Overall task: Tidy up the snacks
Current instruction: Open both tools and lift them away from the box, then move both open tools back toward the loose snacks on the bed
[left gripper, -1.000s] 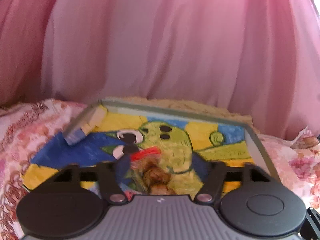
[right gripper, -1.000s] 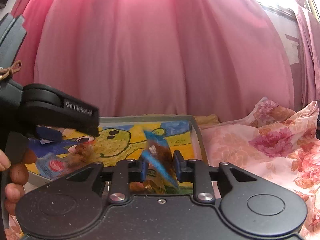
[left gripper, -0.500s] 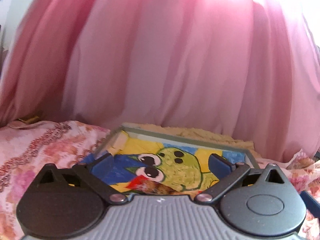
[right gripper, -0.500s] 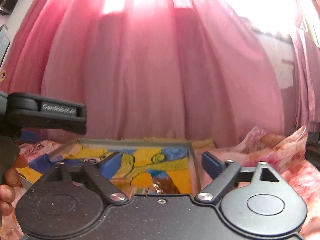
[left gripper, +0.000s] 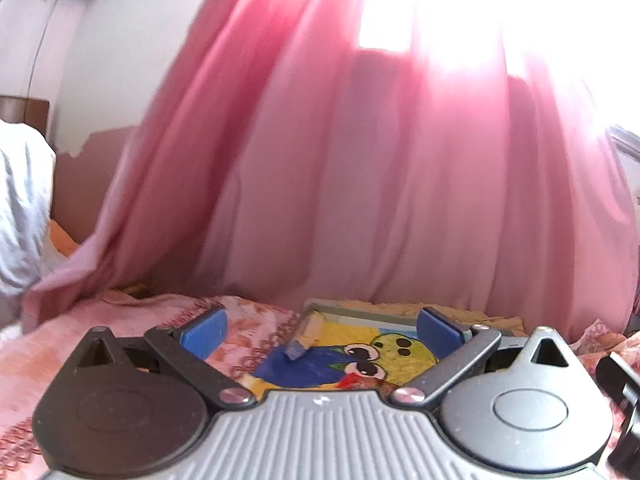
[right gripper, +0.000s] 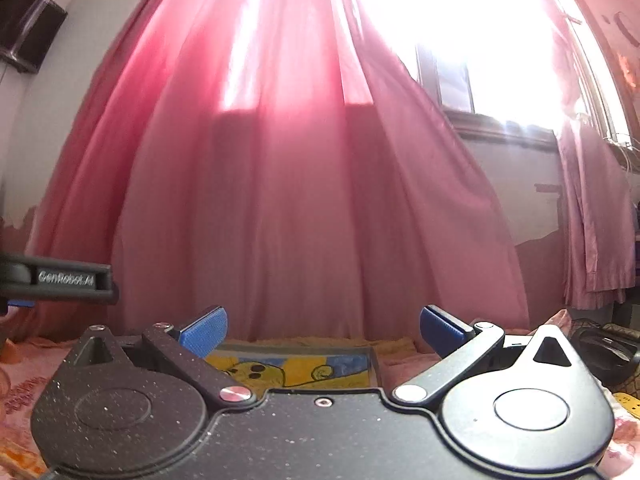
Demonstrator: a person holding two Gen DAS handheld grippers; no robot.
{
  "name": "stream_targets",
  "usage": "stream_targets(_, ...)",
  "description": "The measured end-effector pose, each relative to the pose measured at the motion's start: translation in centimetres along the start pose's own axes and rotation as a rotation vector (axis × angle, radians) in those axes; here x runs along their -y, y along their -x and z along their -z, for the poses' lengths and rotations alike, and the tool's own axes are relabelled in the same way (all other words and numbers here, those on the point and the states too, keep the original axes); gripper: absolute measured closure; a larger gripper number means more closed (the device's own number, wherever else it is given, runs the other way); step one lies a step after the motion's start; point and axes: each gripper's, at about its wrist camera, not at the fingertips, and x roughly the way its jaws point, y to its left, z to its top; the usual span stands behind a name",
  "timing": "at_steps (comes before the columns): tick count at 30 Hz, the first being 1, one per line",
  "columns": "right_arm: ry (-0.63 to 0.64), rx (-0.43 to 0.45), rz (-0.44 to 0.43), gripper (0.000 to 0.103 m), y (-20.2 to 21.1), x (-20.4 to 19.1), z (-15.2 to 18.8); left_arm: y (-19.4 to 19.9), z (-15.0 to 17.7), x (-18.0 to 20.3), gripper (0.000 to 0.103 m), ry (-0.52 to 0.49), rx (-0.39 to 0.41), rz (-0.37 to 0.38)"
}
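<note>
- Both tongs have lifted and tilted back since a second ago; then the left clamped a brown snack and the right a blue wrapper over the tray, now both look mostly at the curtain (right gripper: 304, 184), and the tray sits low in each view
- left gripper (left gripper: 320, 332): jaws wide apart, nothing between the blue pads (left gripper: 204, 330); it hangs over the near edge of the tray (left gripper: 360, 312), which lies on the floral bedding (left gripper: 132, 332)
- right gripper (right gripper: 322, 330): jaws wide apart too, empty; only the tray's far strip (right gripper: 372, 362) shows past its body, with the left tool's black arm at its left side
- snacks: one pale bar (left gripper: 306, 332) leans on the tray's left wall, long axis running from the far rim down toward the tongs, slightly leftward; a sliver of red and brown shows at the tray's near edge (left gripper: 360, 382), just under the left gripper's body; the rest of the tray floor is hidden by both tools, so I cannot tell what else lies there
- relation that matters: the bar lies ahead of and below the left gripper, between its pads in that view, and out of the right view; the left hand looks nearer
- judgement: a release looks finished; any next grasp needs the tongs tipped down again, and a bite across the bar's short side rather than along its length
</note>
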Motion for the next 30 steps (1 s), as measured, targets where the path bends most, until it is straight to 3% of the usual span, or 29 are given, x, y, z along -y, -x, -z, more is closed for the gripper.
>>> stream_targets(6,-0.021,0.025,-0.016,0.001,4.3,-0.2,0.4,4.0,1.0,-2.0,0.000,0.002,0.001,0.003)
stream_targets(19,-0.021,-0.037,-0.040,0.001,12.0,-1.9,1.9,11.0,4.9,-5.6,0.000,-0.036,-0.031,0.020)
stream_targets(30,-0.067,-0.235,-0.089,0.001,15.6,-3.2,4.0,14.3,9.0,-8.9,0.000,-0.089,-0.174,0.056)
